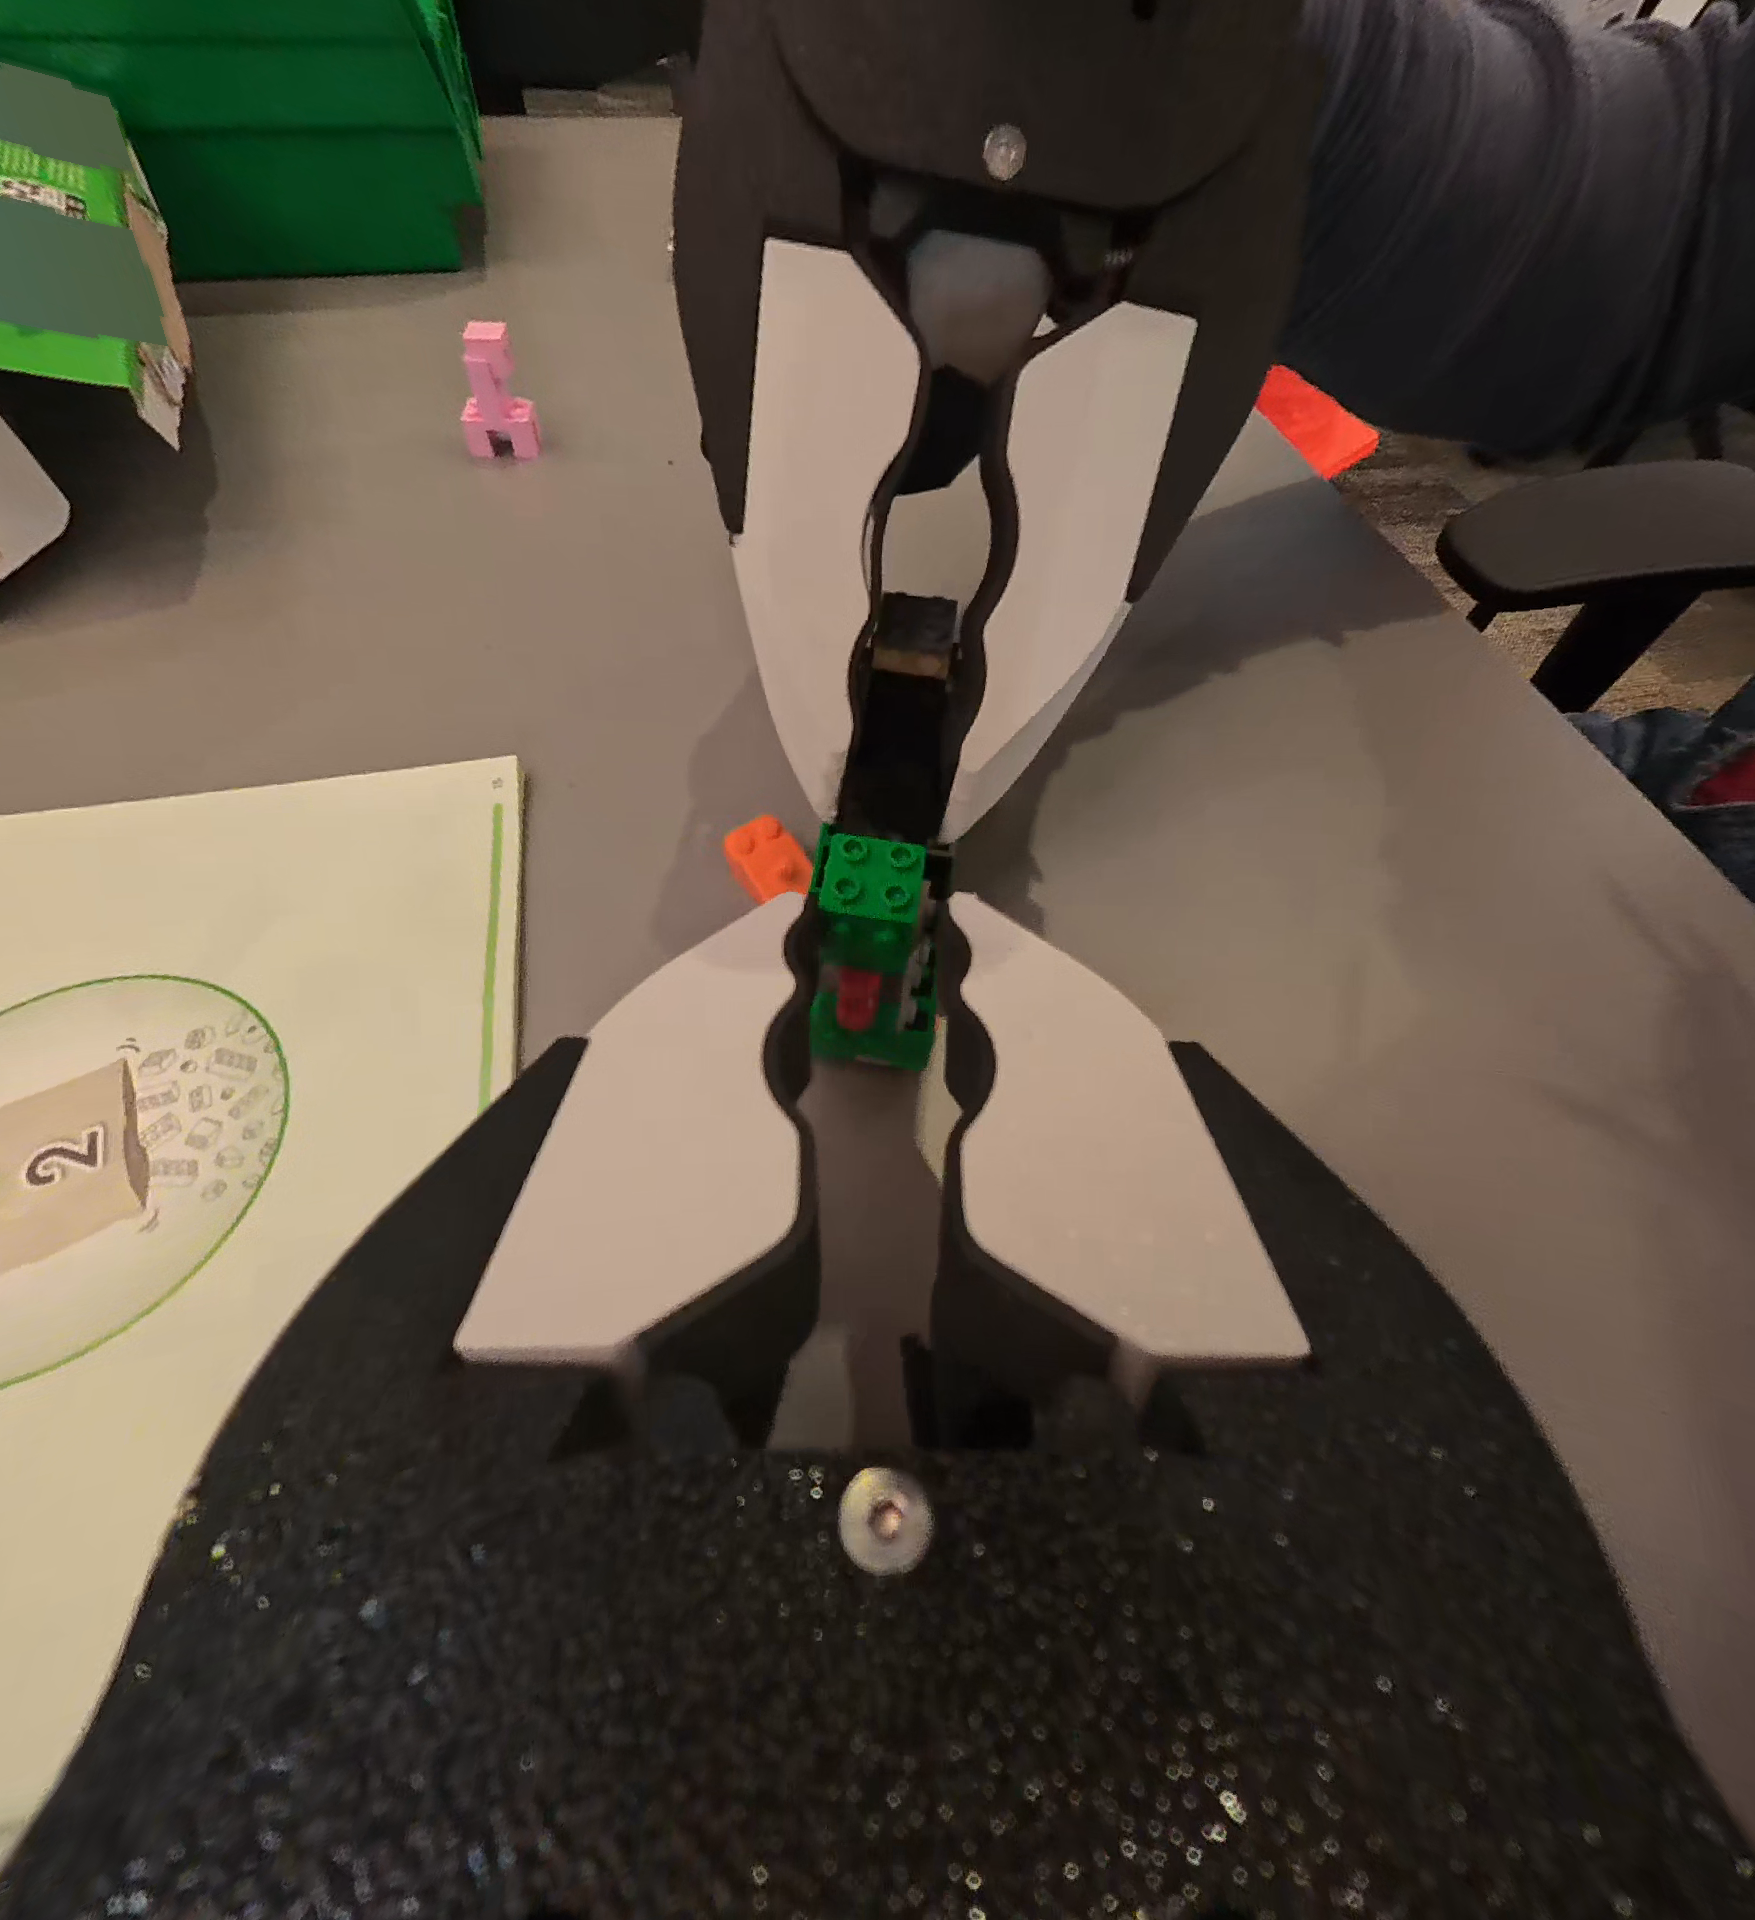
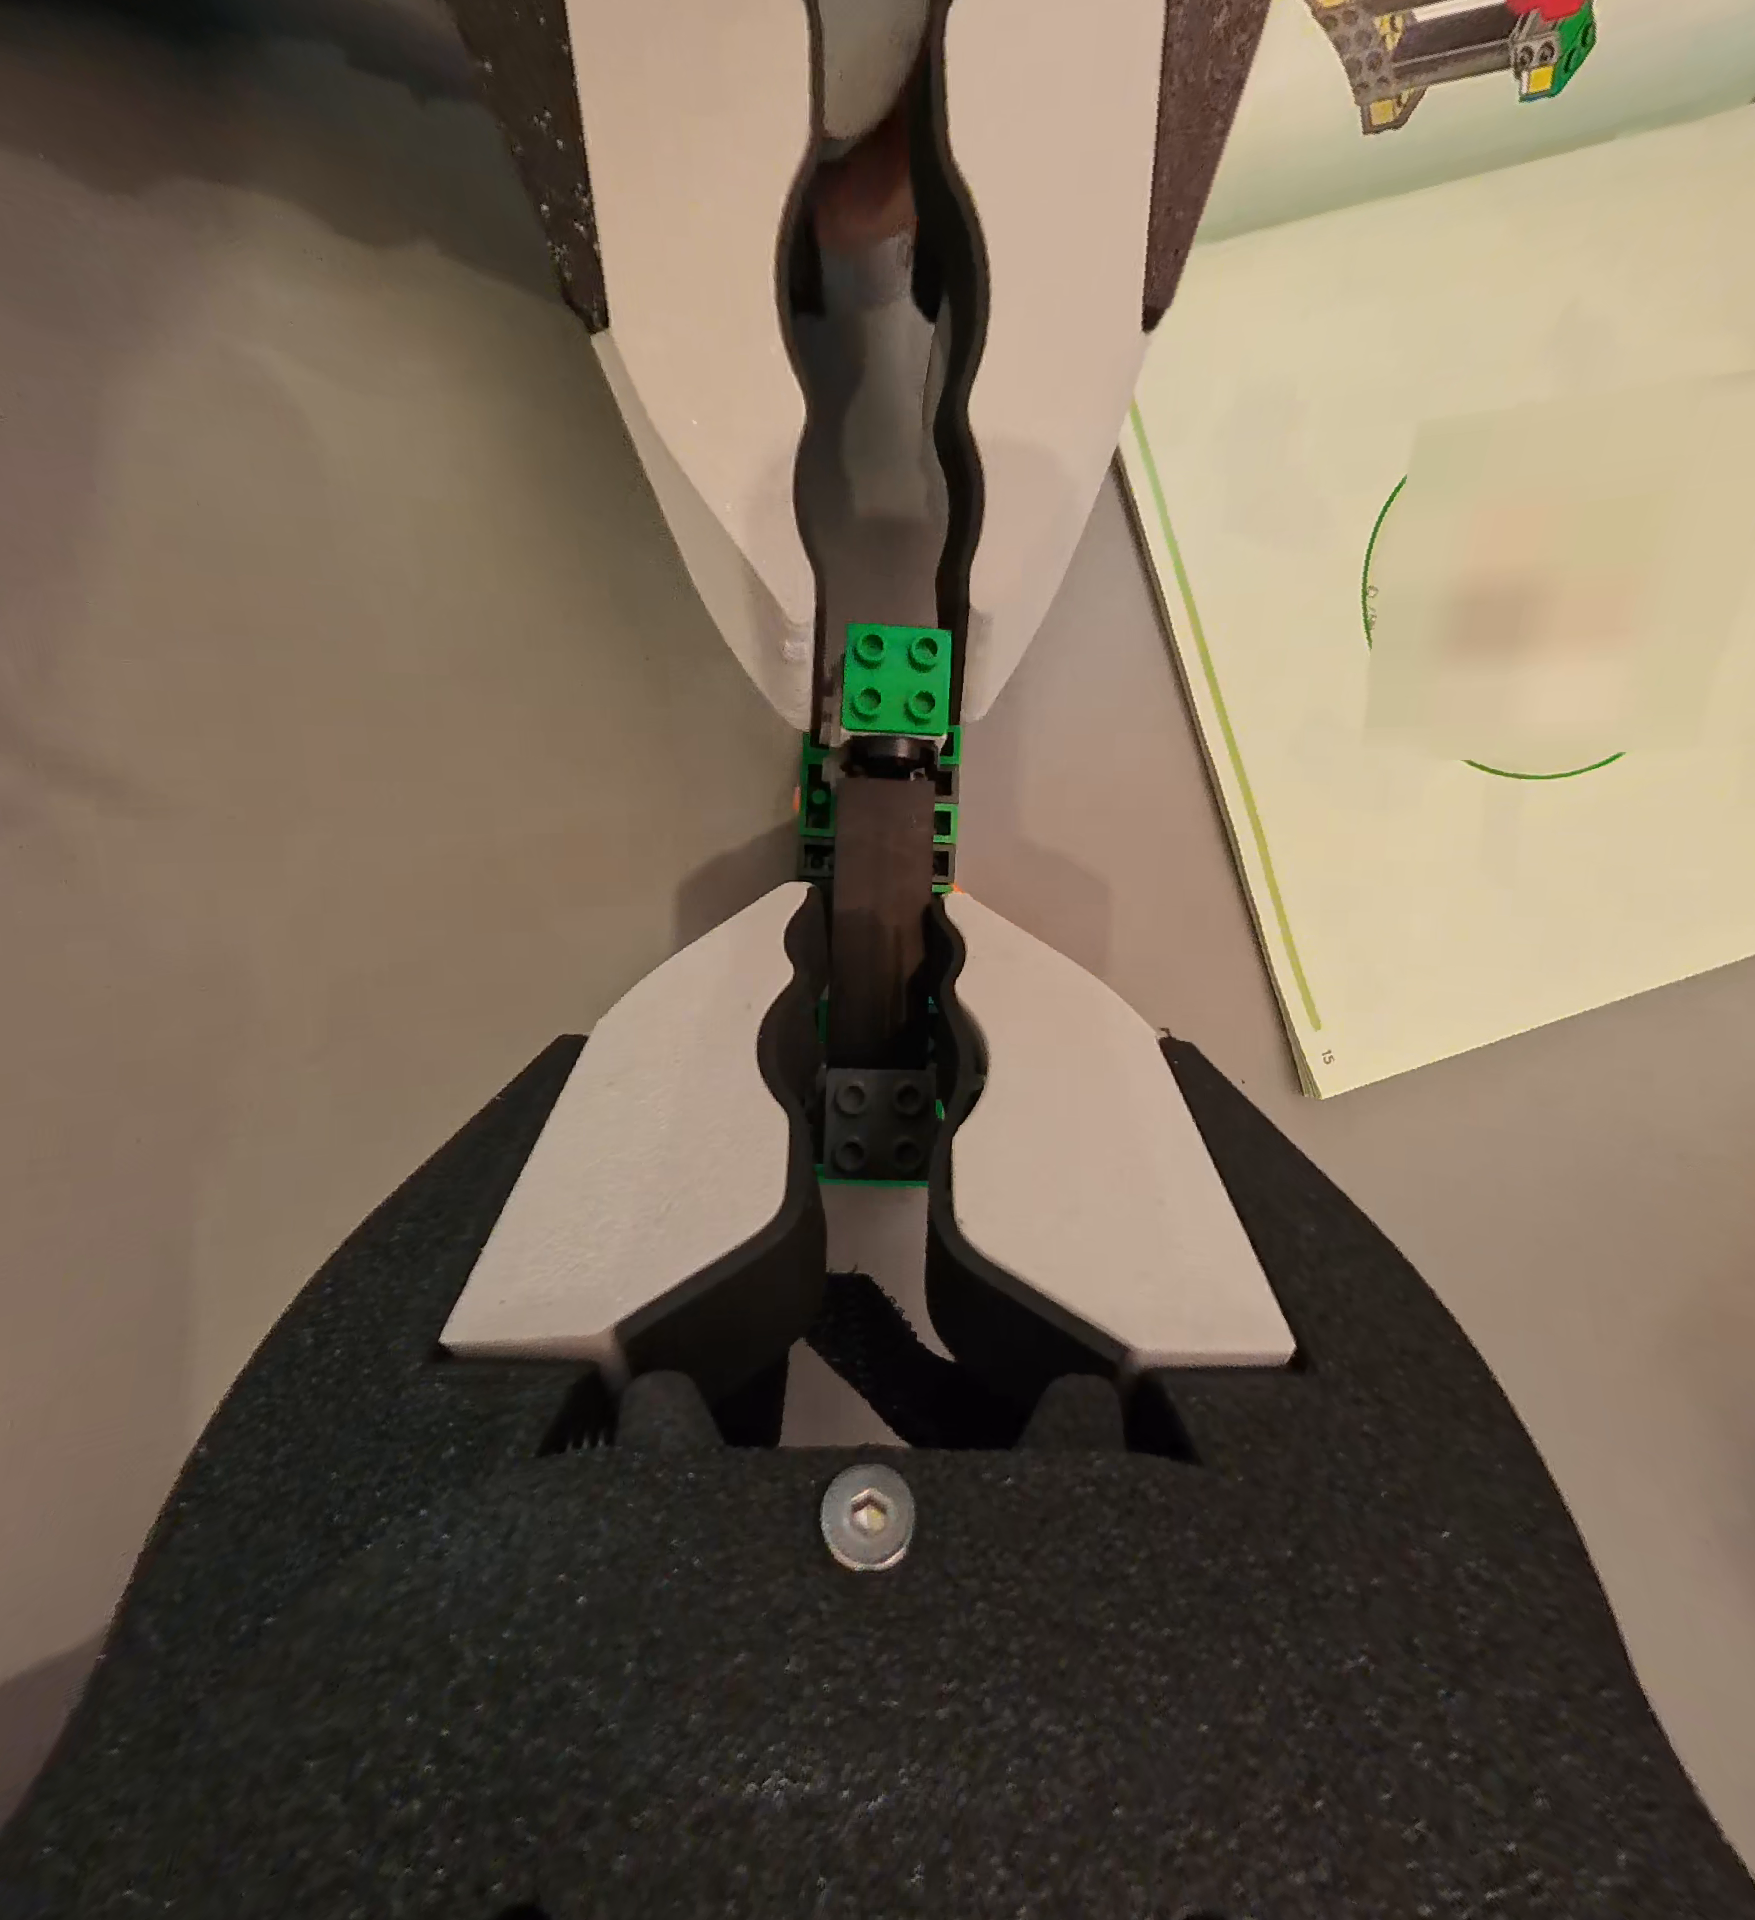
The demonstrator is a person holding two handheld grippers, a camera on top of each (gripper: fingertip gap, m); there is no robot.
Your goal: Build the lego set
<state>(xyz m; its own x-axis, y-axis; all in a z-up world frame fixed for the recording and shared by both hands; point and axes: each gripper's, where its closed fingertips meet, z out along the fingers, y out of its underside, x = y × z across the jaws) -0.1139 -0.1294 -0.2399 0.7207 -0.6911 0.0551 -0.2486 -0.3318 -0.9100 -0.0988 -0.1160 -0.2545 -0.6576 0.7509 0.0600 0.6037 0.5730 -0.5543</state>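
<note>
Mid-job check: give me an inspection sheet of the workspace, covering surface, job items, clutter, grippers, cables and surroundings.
Surface: grey table.
Job's things: green and black lego model held from both ends; open instruction booklet; pink lego figure standing apart; orange brick beside the model; red piece at the table edge.
Clutter: green cardboard boxes.
Grippers: left gripper shut on the model's green end; right gripper shut on its black end.
Cables: nothing seen.
Surroundings: chair armrest, a person's sleeve.
</note>
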